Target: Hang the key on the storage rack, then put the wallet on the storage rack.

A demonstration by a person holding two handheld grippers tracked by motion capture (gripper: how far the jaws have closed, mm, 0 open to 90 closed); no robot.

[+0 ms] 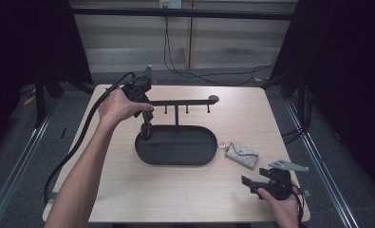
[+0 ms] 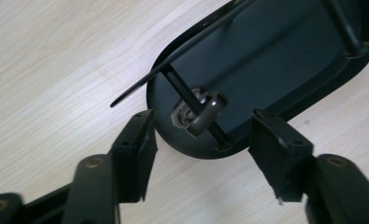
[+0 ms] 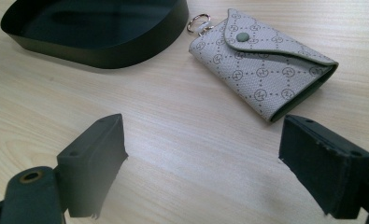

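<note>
On the light wooden table [image 1: 128, 190] stands a black oval metal tray [image 1: 176, 145] with a thin post and a horizontal bar with small pegs [image 1: 180, 102] above it. Inside the tray, at its left end, a small brown key-like object [image 2: 202, 113] hangs on a dark hook just above the tray floor; the left gripper view shows it clearly, while in the high view it is only a dark shape under the hand. The left gripper [image 2: 201, 140] is over this end of the tray, its jaws apart on both sides of the brown object and not pressing it. The bar and its pegs stand close to this gripper. Just beside the right end of the tray lies a pale grey patterned pouch with a snap flap and a metal ring [image 3: 261, 60], the ring almost touching the tray wall. The right gripper [image 3: 203, 163] rests low near the front right corner of the table, jaws wide with nothing between them, the pouch lying a little ahead of it.
</note>
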